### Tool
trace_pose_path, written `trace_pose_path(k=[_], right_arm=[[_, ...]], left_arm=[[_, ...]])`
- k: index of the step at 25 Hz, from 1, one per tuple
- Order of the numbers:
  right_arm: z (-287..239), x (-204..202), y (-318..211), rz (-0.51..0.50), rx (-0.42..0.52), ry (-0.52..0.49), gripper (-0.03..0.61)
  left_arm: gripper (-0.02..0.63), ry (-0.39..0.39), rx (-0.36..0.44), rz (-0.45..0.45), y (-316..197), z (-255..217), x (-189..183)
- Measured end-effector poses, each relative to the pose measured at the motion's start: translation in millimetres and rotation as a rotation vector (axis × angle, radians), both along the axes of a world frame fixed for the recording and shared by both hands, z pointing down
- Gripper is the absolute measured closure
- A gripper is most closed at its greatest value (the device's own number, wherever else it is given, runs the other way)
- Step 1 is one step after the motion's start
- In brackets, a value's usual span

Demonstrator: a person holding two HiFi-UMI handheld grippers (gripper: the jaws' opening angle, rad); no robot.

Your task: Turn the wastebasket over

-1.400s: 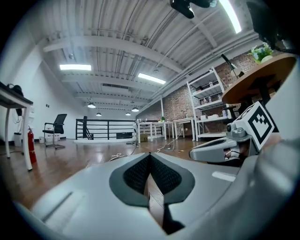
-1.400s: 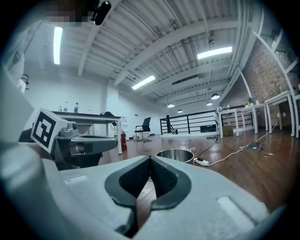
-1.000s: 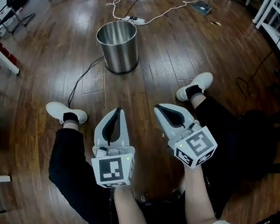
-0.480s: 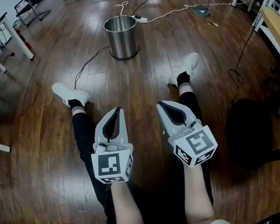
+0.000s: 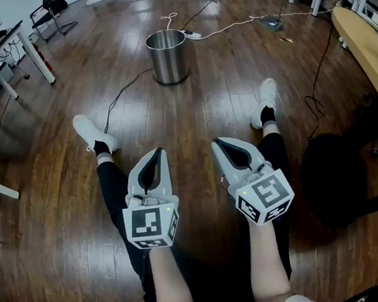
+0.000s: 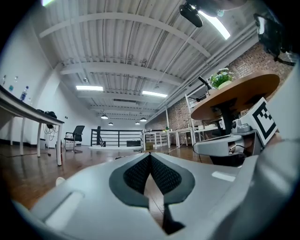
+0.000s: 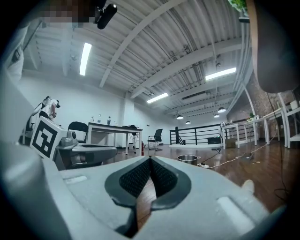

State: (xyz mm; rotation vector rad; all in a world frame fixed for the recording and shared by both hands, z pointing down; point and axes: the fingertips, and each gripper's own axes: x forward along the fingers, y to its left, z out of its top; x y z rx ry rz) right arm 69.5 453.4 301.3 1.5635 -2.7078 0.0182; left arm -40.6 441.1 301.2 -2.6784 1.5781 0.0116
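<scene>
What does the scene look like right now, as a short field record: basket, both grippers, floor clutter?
wastebasket: steel wastebasket, upright, open end up, on the wood floor beyond the person's feet
left gripper: left gripper shut, nothing between the jaws, well short of the basket
right gripper: right gripper shut, nothing between the jaws, also short of it
floor clutter: black cable runs up to the basket's base; white cord and power strip behind it
task state: not yet turned over
</scene>
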Motion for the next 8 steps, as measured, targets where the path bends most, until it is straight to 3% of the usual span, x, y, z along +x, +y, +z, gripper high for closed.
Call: trace_pose_path(k=[8], right_arm=[[12, 45, -3, 0.013, 0.022, -0.009, 0.586]], left_arm=[[0.598, -0.011, 0.022, -0.028, -3, 10, 30]])
